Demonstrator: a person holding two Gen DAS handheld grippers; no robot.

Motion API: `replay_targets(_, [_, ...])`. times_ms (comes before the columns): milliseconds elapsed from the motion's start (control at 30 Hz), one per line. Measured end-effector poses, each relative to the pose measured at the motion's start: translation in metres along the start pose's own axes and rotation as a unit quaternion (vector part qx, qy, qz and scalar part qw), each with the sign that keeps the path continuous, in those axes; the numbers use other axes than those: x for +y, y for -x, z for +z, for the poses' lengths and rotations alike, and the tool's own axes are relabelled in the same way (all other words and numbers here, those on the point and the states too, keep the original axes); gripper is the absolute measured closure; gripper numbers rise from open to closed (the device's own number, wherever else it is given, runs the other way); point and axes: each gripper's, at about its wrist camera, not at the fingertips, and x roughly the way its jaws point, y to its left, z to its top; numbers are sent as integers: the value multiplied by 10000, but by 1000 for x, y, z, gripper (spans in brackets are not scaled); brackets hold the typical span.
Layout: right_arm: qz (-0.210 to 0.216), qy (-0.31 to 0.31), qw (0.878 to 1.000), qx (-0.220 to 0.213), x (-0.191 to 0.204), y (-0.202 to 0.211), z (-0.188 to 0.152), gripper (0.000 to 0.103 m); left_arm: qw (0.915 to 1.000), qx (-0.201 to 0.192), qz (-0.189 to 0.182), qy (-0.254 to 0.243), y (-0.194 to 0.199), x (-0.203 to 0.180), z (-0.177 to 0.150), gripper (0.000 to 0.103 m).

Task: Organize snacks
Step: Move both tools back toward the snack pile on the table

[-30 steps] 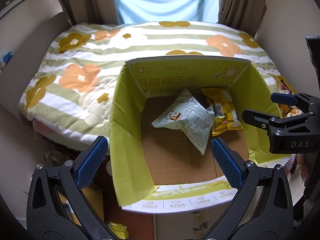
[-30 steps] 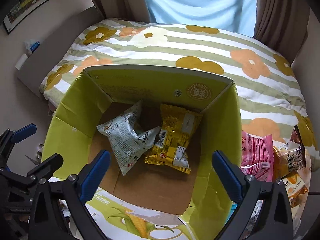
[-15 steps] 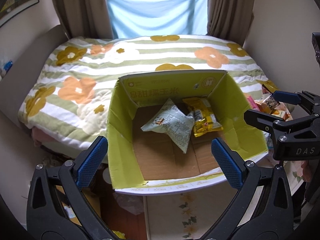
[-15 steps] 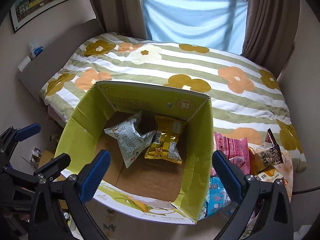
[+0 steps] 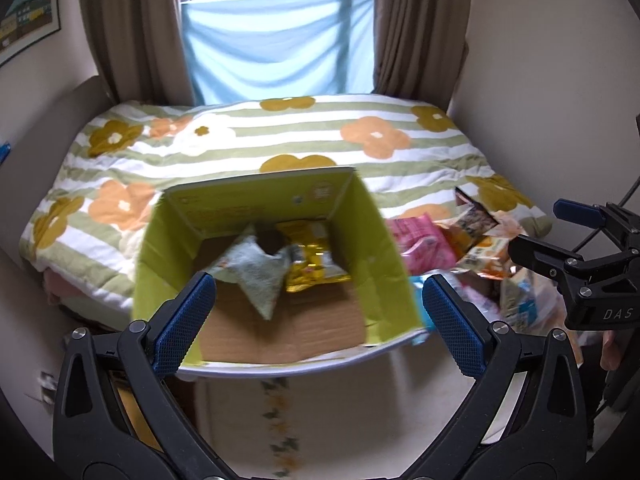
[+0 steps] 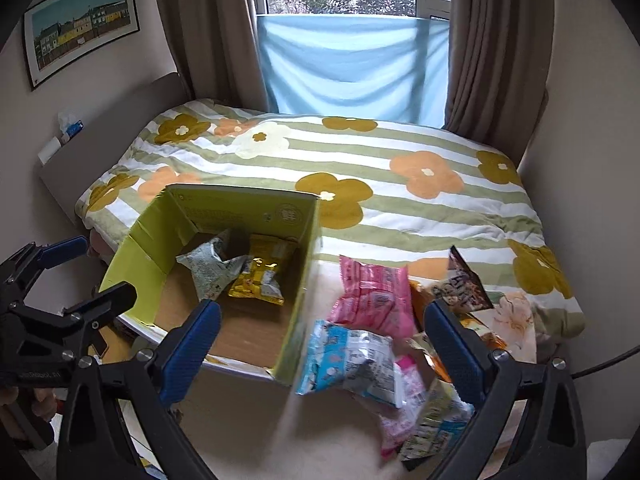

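Open cardboard box point(image 6: 224, 264): top clear, entry from above unobstructed. Floor partly taken by a pale green packet point(image 6: 212, 268) and a yellow packet point(image 6: 258, 280) at the far end, touching each other; near half bare cardboard. Upright green right wall point(image 6: 304, 280) stands between the box interior and the snack pile point(image 6: 384, 332), which lies just beside it, packets overlapping. Table surface point(image 6: 280, 432) in front of the box bare. Flowered bedspread point(image 6: 360, 168) beyond, open and flat.
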Motion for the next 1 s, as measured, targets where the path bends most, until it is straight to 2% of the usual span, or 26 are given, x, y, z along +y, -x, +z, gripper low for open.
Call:
replay_targets(267, [-260, -80, 9996, 43, -100, 33, -45, 2, 9990, 174, -418, -32, -16, -105, -6, 0])
replay_targets(500, [-188, -44, 9995, 232, -166, 36, -84, 2, 9960, 492, -738, -52, -43, -180, -20, 0])
replay_targets(633, [-216, 104, 9991, 351, -186, 29, -105, 2, 9918, 832, -968, -88, -65, -210, -29, 0])
replay_targets(800, [-83, -70, 9985, 544, -207, 13, -132, 2, 9844, 1247, -1233, -167, -99, -238, -37, 0])
replay_targets(1000, [-192, -246, 9970, 705, -215, -9, -157, 2, 9723, 1765, -1487, -364, -146, -262, -47, 0])
